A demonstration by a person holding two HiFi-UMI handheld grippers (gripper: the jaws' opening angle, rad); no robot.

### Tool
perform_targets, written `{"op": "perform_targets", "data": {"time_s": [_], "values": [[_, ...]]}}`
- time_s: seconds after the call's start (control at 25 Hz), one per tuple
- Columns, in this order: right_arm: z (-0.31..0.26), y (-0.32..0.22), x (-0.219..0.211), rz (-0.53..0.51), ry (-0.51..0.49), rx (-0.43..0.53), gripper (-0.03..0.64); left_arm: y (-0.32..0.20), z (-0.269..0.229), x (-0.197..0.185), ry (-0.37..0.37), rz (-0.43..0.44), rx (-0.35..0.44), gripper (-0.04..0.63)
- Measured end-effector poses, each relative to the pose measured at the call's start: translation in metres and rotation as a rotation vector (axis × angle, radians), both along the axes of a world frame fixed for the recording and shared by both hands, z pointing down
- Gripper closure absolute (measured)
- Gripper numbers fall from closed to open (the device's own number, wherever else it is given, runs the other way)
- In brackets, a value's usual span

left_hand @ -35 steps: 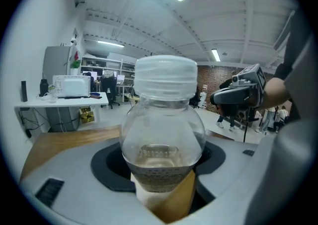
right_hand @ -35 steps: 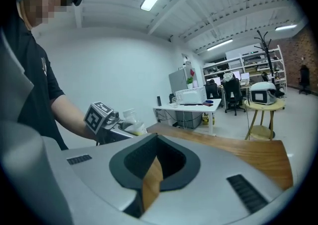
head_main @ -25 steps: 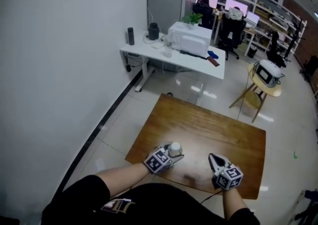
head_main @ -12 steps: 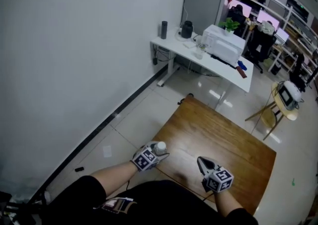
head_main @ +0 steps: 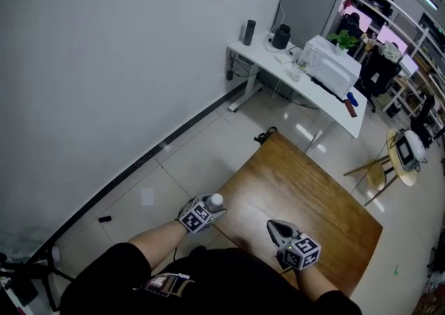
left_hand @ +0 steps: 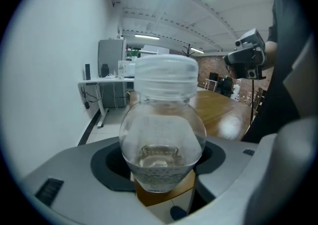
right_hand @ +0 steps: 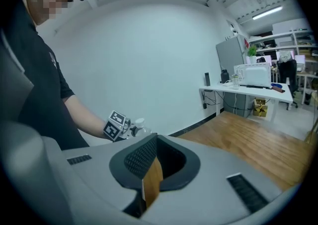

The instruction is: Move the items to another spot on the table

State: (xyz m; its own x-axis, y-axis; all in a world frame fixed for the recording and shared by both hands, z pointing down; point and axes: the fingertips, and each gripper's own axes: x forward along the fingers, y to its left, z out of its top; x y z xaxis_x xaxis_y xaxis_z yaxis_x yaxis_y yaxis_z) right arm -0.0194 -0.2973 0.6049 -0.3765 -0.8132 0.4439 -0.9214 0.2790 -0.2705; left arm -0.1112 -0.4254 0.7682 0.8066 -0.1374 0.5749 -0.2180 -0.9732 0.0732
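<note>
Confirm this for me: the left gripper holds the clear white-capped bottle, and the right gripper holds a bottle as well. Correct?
Not quite. The right gripper holds nothing: the right gripper view shows its jaws closed together with nothing between them. The left gripper does hold the clear white-capped bottle.

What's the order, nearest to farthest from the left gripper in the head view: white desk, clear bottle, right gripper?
1. The clear bottle, held by the left gripper.
2. The right gripper, to its right, over the wooden table.
3. The white desk, far off by the wall.
</note>
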Motion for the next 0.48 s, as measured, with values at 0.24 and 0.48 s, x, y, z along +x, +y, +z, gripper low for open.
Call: {"op": "perform_targets", "data": {"time_s": [0.24,0.48], "values": [[0.005,-0.005,0.002,0.010,0.019,-0.002,0.624,0.008,0.001,0.008,0.035,-0.001,0.005,0.295],[0.000,-0.004,0.002,0.056,0.034,-0.012,0.624,0.013,0.008,0.009,0.021,0.036,-0.056,0.221]]}}
